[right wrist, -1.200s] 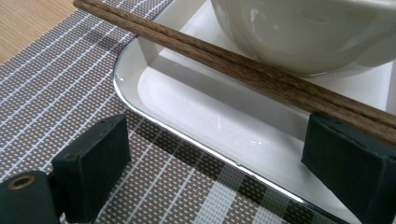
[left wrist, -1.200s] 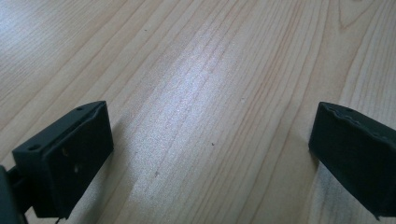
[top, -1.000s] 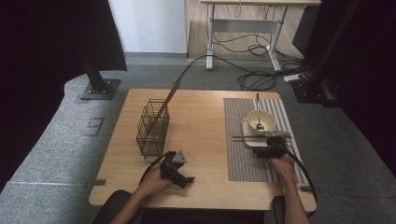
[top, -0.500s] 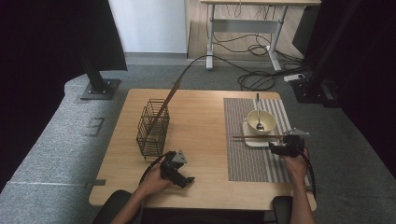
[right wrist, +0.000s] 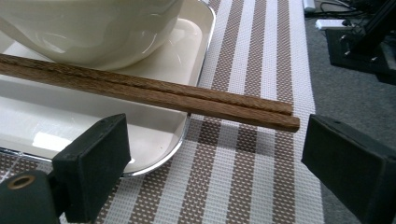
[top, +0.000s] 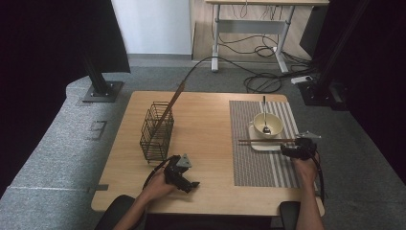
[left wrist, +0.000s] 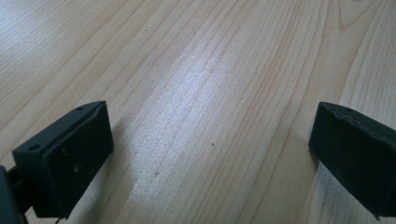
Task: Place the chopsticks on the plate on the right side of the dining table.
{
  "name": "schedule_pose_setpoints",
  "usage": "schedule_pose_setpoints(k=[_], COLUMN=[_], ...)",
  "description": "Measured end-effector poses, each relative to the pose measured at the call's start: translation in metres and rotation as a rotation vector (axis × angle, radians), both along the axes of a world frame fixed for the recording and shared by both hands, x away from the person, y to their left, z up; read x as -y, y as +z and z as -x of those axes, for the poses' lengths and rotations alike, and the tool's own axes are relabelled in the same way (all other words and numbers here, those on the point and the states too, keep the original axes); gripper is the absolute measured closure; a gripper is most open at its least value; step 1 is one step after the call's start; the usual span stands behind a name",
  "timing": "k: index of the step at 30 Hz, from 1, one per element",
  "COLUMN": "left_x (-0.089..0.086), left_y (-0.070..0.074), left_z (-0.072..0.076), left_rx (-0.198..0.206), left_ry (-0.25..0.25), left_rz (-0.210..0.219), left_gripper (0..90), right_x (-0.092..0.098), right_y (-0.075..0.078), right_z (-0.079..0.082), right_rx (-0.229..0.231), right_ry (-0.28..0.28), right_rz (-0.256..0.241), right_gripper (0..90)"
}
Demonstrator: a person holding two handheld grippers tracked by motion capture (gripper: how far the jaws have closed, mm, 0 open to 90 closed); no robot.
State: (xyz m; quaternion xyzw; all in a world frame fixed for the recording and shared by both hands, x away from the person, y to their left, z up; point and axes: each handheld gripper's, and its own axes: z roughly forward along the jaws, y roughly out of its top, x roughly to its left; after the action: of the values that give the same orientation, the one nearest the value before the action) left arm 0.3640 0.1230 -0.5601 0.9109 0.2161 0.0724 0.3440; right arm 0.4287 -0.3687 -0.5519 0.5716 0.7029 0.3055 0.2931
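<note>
A pair of dark wooden chopsticks (top: 266, 141) (right wrist: 154, 92) lies across a white square tray (top: 261, 144) (right wrist: 196, 42) in front of a cream bowl (top: 266, 124) (right wrist: 93, 28) that holds a spoon (top: 264, 115). My right gripper (top: 289, 150) (right wrist: 212, 172) is open at the tray's right corner, its jaws low on either side of the chopsticks' end, not touching them. My left gripper (top: 187, 181) (left wrist: 210, 154) stands open over bare wood near the table's front edge.
A brown-and-white striped placemat (top: 258, 167) (right wrist: 243, 186) lies under the tray. A black wire basket (top: 155, 132) with a long stick (top: 172, 103) leaning out of it stands left of centre. The table's right edge (top: 311, 191) is beside my right hand.
My right gripper swung out to the right and has come back in toward the chopsticks' right end. The left gripper has stayed put.
</note>
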Motion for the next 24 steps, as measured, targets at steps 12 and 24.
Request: schedule_pose_setpoints(k=[12, 24], left_x=[0.0, 0.0], left_y=[0.0, 0.0], left_z=[-0.0001, -0.0001], left_rx=[0.0, 0.0], left_ry=[-0.001, -0.001], left_rz=[0.0, 0.0], left_gripper=[0.0, 0.0], right_x=[-0.0015, 0.0075], right_y=[-0.0019, -0.0046], right_z=[-0.0011, -0.0056], right_rx=[-0.003, -0.012], right_ry=[0.003, -0.022], right_rz=[-0.008, -0.035], right_gripper=[12.3, 10.5])
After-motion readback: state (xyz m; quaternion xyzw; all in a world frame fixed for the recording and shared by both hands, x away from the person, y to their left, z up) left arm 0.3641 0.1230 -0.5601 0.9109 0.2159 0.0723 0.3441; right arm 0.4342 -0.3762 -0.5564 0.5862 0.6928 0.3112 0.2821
